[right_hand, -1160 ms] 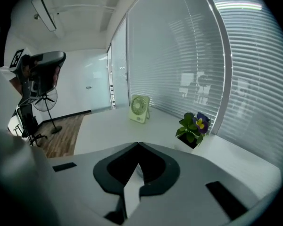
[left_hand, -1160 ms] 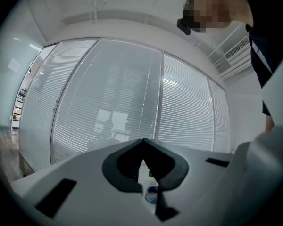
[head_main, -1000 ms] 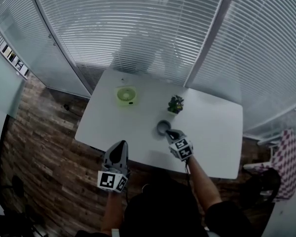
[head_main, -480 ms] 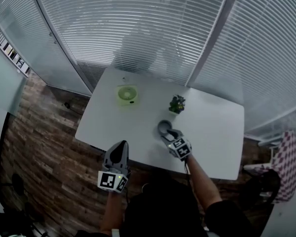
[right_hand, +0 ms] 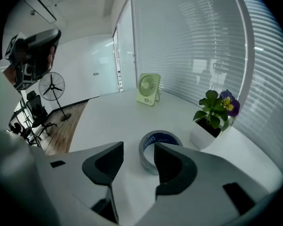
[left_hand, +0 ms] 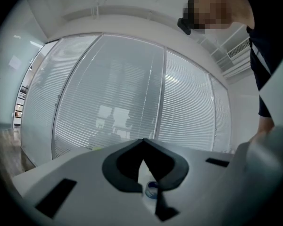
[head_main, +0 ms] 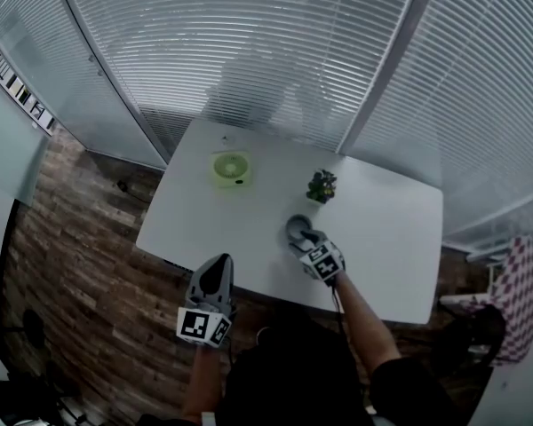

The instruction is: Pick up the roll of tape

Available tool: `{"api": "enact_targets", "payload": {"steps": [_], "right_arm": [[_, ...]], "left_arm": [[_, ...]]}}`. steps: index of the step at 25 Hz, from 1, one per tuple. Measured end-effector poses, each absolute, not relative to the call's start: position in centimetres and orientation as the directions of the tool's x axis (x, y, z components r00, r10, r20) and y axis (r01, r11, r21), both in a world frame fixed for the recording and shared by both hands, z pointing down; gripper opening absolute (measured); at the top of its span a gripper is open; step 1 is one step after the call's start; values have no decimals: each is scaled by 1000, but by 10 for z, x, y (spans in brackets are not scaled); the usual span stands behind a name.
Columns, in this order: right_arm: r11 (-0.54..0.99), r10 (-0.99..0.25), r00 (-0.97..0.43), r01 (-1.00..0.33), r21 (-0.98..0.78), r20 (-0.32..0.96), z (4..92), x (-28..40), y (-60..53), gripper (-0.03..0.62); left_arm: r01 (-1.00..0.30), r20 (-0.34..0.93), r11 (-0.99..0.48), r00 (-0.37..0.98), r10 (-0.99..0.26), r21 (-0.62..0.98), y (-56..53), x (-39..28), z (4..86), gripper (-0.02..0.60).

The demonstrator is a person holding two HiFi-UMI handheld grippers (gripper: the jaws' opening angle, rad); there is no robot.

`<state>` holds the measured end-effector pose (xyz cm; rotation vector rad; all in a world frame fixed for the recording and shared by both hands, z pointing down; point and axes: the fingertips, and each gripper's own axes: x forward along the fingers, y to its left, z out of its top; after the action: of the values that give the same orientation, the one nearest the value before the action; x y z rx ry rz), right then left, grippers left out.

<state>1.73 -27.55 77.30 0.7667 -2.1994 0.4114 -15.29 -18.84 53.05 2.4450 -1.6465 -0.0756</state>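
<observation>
The table (head_main: 382,238) is mostly bare. Round the tape (right_hand: 146,154) the near and left sides lie open. The plant (right_hand: 212,114) stands near it at the far right, the only close obstacle. The fan (right_hand: 148,89) is well apart at the far left. Blinds (head_main: 275,51) close off the far edge. The right gripper (right_hand: 137,160) has its jaws opening, bare table in the gap, the tape just ahead.

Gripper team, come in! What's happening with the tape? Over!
Left gripper shut, empty. Right gripper jaws opening at tape roll, nothing gripped. Potted plant beside roll, not blocking.
</observation>
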Motion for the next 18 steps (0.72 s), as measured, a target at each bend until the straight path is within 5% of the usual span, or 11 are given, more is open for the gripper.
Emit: {"api": "enact_targets", "payload": {"steps": [18], "right_arm": [[851,-314,-502,-526,4,806,794,9,-279,196]], "left_arm": [[-910,81,-366,387,-918,195,-194,-148,538,6]]}}
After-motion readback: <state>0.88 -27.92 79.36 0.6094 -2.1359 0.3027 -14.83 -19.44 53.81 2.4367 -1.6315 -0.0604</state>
